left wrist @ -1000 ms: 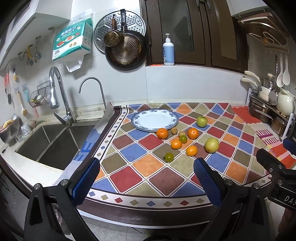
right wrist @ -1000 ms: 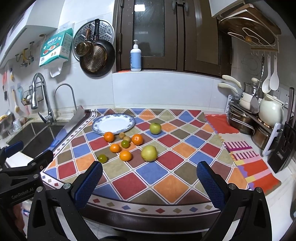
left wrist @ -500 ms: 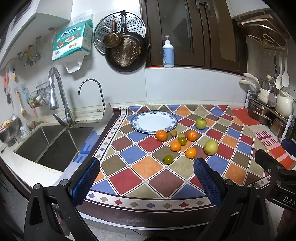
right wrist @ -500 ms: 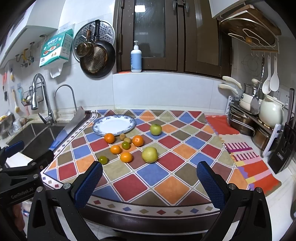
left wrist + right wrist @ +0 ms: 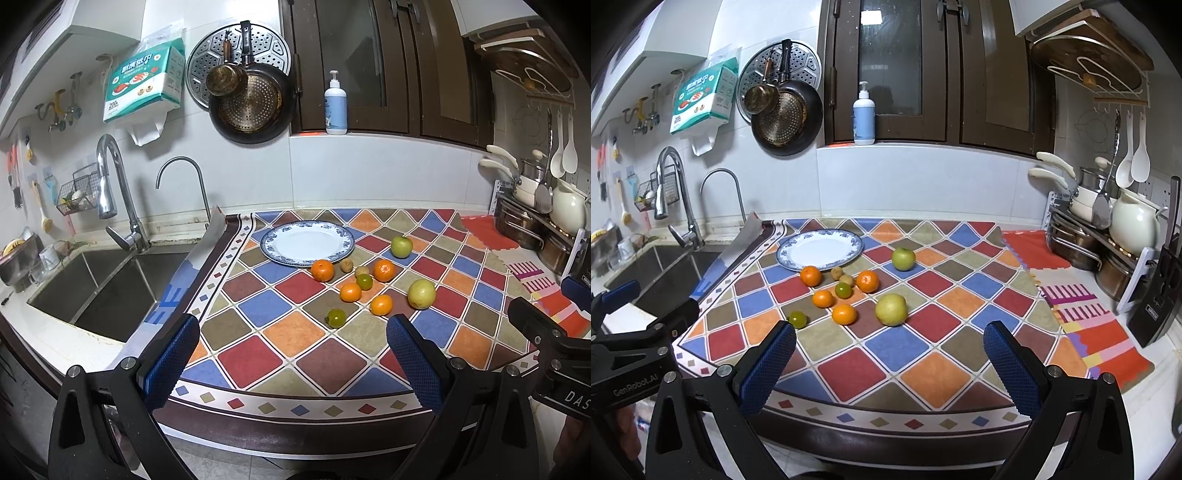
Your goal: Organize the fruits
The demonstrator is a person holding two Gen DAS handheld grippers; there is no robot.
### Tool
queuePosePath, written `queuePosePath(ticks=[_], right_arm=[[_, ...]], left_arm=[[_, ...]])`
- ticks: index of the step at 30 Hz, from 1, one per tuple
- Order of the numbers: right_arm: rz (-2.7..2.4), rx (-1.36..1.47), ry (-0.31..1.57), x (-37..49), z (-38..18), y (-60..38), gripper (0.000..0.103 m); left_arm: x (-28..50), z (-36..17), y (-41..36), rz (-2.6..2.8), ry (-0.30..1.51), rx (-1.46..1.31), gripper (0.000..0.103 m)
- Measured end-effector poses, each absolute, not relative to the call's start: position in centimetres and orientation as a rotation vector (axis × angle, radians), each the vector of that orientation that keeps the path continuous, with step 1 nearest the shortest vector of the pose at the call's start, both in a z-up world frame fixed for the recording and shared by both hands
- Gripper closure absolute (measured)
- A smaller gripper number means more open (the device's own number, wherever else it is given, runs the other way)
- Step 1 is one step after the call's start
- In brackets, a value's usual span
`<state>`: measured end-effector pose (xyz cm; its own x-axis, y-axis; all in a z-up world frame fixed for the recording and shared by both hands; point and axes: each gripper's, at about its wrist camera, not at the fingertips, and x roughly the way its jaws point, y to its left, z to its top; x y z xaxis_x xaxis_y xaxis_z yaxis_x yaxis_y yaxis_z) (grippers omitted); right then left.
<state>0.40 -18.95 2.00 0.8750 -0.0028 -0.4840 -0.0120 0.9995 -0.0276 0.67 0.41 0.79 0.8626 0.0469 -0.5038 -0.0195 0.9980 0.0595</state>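
Note:
A blue-rimmed white plate (image 5: 307, 243) (image 5: 819, 249) lies empty at the back of a chequered mat. In front of it lie several oranges (image 5: 322, 270) (image 5: 810, 276), two small green citrus (image 5: 335, 318) (image 5: 797, 319), two small brown kiwis (image 5: 346, 264), a green apple (image 5: 401, 246) (image 5: 903, 258) and a larger yellow-green fruit (image 5: 422, 293) (image 5: 891, 309). My left gripper (image 5: 293, 360) is open and empty at the counter's front edge. My right gripper (image 5: 888, 365) is open and empty beside it, well short of the fruit.
A steel sink (image 5: 96, 288) with a tap (image 5: 110, 184) lies left of the mat. Pots and a white kettle (image 5: 1134, 221) stand on a rack at the right. A knife block (image 5: 1160, 295) stands at the far right. A soap bottle (image 5: 864, 116) sits on the window ledge.
Both grippers have moved slightly forward toward the counter, so the fruit sits a little nearer. Both stay open; no fruit has moved.

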Motion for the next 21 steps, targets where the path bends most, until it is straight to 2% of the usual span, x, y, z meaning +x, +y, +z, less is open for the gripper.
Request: queuePosePath(ticks=[21], right_arm=[[0.017,-0.027,0.531,1.5,1.1,-19.2,0.001]], left_arm=[[2.5,0.5,0.0,0.028,0.556,0.060,0.000]])
